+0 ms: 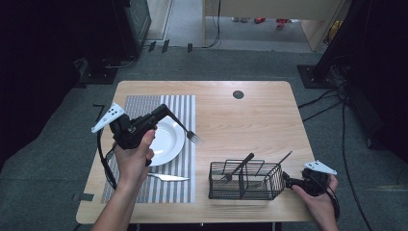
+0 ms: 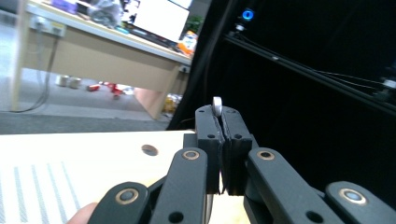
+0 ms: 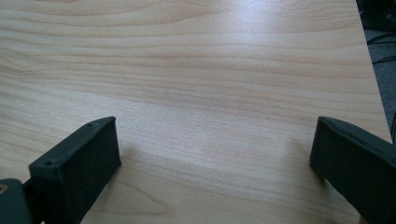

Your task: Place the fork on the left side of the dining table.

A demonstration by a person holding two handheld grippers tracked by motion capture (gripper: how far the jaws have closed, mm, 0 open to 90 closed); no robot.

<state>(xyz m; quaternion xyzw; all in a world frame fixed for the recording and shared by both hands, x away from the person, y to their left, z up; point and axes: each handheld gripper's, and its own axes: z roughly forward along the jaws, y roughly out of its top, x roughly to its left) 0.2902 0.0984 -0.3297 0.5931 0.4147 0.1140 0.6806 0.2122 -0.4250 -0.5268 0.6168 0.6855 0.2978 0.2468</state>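
While your left claw (image 1: 166, 111) clamps one fork (image 1: 191, 134) above one plate (image 1: 168, 139), your right claw (image 3: 212, 158) gapes wide over the counter (image 1: 250, 115); one knife (image 1: 168, 177) lies by the plate.

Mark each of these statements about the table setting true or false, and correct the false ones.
1. The left gripper is shut on a fork. True; the fork's tines hang over the edge of the striped placemat, beside the plate.
2. The right gripper is clamped on the wire basket. False; it is open, with bare table between its jaws.
3. A knife lies on the placemat below the white plate. True.
4. The wire basket is empty. False; at least two dark-handled utensils lean inside it.
5. The plate carries food. False; it looks bare.
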